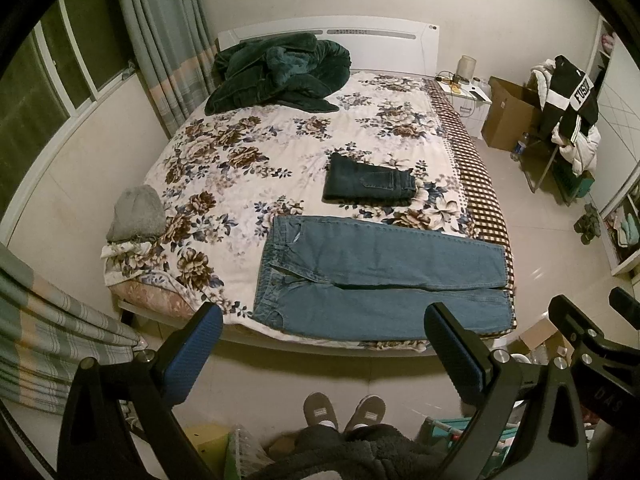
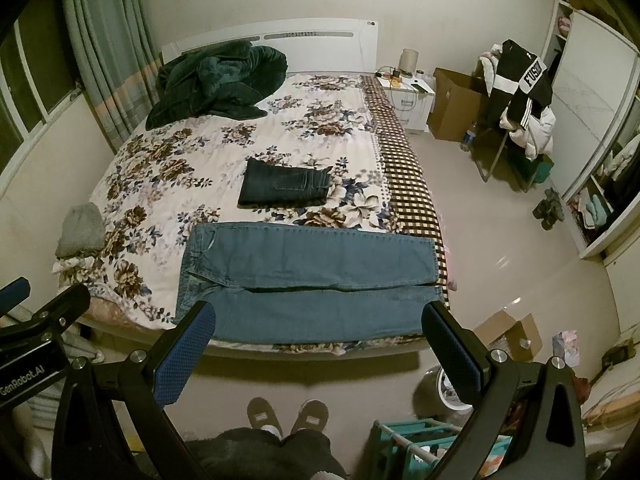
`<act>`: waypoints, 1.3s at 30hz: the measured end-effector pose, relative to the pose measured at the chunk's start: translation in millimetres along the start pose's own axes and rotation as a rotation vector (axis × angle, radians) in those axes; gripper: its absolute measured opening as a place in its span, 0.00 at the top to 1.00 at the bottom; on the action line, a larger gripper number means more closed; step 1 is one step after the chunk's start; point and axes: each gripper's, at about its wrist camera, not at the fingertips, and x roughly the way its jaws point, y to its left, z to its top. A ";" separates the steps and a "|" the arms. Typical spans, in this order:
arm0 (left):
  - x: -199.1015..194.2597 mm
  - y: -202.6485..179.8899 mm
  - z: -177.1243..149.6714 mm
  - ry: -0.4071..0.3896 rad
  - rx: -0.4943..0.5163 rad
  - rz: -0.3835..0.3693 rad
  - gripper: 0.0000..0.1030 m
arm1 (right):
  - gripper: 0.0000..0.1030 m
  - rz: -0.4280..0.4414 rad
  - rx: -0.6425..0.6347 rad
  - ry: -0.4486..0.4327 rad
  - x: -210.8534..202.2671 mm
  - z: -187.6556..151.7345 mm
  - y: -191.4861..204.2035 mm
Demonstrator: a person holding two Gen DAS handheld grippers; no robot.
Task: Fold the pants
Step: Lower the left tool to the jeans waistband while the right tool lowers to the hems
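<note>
**Kid:** What's on the bed (image 1: 224, 168), going from left to right?

**Helper:** First a small gray hat (image 1: 138, 214) at the left edge. Then the light blue jeans (image 1: 380, 280), spread flat along the near edge of the bed. The waist is on the left and the legs run out to the right, side by side. Behind them sits a dark pair of pants (image 1: 368, 184), already folded into a neat block.

**Kid:** Are the blue jeans hard to move?

**Helper:** I think they are thick and a bit heavy for cloth. They are soft and will bend where you want, but they may flop and drag. They should not slip much on that flowery cover.

**Kid:** Where should you grab them?

**Helper:** My guess is the near side: one pinch at the waist on the left, one at the leg end on the right. Then lift the near leg over the far one.

**Kid:** What are the grabbers doing?

**Helper:** The left gripper (image 1: 324, 360) is spread wide, with nothing between its blue pads (image 1: 192, 356). It hangs in the air above the floor, just in front of the bed. The right gripper (image 2: 320, 356) is the same: wide apart, holding nothing, touching nothing.

**Kid:** So the folding hasn't begun?

**Helper:** It looks that way. The jeans lie flat, not folded yet.
</note>
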 end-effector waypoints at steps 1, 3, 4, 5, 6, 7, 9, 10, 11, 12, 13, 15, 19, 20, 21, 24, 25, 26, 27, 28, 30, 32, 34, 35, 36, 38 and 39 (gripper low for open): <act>-0.3 -2.3 0.1 -0.002 -0.003 0.002 0.00 | 0.00 0.004 0.002 0.001 1.9 -0.6 -2.8; 4.9 -8.2 -0.3 -0.009 -0.013 0.002 0.00 | 0.00 0.003 0.002 0.000 2.6 -1.6 -1.4; 8.2 -9.6 -0.2 -0.011 -0.019 0.002 0.00 | 0.00 0.005 0.004 -0.001 4.2 -1.4 -3.0; 11.8 -11.3 0.9 -0.013 -0.030 0.005 0.00 | 0.00 0.007 0.007 -0.001 7.9 1.2 -5.1; 18.1 -13.1 2.4 -0.020 -0.043 0.010 0.00 | 0.00 0.008 0.011 -0.002 11.7 1.3 -7.1; 23.4 -14.8 3.8 -0.025 -0.052 0.017 0.00 | 0.00 0.009 0.017 -0.001 17.0 3.7 -11.1; 39.7 -17.0 11.9 -0.030 -0.069 0.048 0.00 | 0.00 0.007 0.031 -0.003 29.6 8.0 -18.5; 45.1 -18.0 14.8 -0.032 -0.073 0.058 0.00 | 0.00 0.004 0.041 0.000 39.9 13.2 -25.1; 55.3 -19.8 21.2 -0.040 -0.077 0.081 0.00 | 0.00 0.004 0.048 0.004 49.1 17.6 -30.0; 62.3 -19.7 25.3 -0.043 -0.076 0.097 0.00 | 0.00 0.002 0.053 0.006 55.7 19.1 -31.7; 71.1 -20.6 29.4 -0.045 -0.073 0.114 0.00 | 0.00 0.003 0.064 0.015 70.8 32.5 -44.8; 96.4 -21.1 39.1 -0.019 -0.068 0.153 0.00 | 0.00 0.000 0.081 0.023 93.3 43.1 -55.6; 152.3 -12.2 56.0 0.067 -0.107 0.181 0.00 | 0.00 -0.023 0.129 0.077 151.8 65.4 -71.9; 166.7 -10.1 61.1 0.090 -0.117 0.183 0.00 | 0.00 -0.026 0.144 0.094 167.9 72.3 -78.2; 184.3 -7.9 67.3 0.115 -0.128 0.185 0.00 | 0.00 -0.029 0.160 0.110 185.4 77.4 -80.9; 240.2 -4.2 88.2 0.194 -0.148 0.202 0.00 | 0.00 -0.047 0.214 0.162 245.5 95.7 -98.4; 263.1 -1.7 95.1 0.224 -0.158 0.204 0.00 | 0.00 -0.051 0.237 0.184 269.5 102.5 -104.1; 281.2 -0.4 101.4 0.251 -0.167 0.206 0.00 | 0.00 -0.057 0.264 0.209 293.9 109.0 -109.9; 307.9 2.9 108.7 0.292 -0.185 0.203 0.00 | 0.00 -0.063 0.297 0.233 319.8 115.1 -116.6; 332.8 6.3 114.6 0.328 -0.204 0.198 0.00 | 0.00 -0.071 0.324 0.252 344.8 121.3 -123.2; 379.1 12.5 124.0 0.398 -0.248 0.195 0.00 | 0.00 -0.091 0.387 0.297 398.7 132.0 -136.9; 426.6 20.8 133.5 0.459 -0.296 0.197 0.00 | 0.00 -0.108 0.456 0.348 450.2 139.4 -151.5; 474.0 30.6 140.0 0.512 -0.344 0.213 0.00 | 0.00 -0.122 0.532 0.407 510.2 144.5 -169.1; 502.7 36.5 142.7 0.544 -0.368 0.238 0.00 | 0.00 -0.128 0.562 0.429 537.0 145.4 -176.4; 521.3 43.1 145.2 0.565 -0.389 0.249 0.00 | 0.00 -0.134 0.592 0.450 563.8 145.8 -185.5; 568.8 57.5 148.5 0.612 -0.460 0.270 0.00 | 0.00 -0.160 0.644 0.494 606.5 141.8 -195.4; 590.7 63.6 150.4 0.633 -0.489 0.282 0.00 | 0.00 -0.165 0.682 0.516 630.6 138.2 -204.1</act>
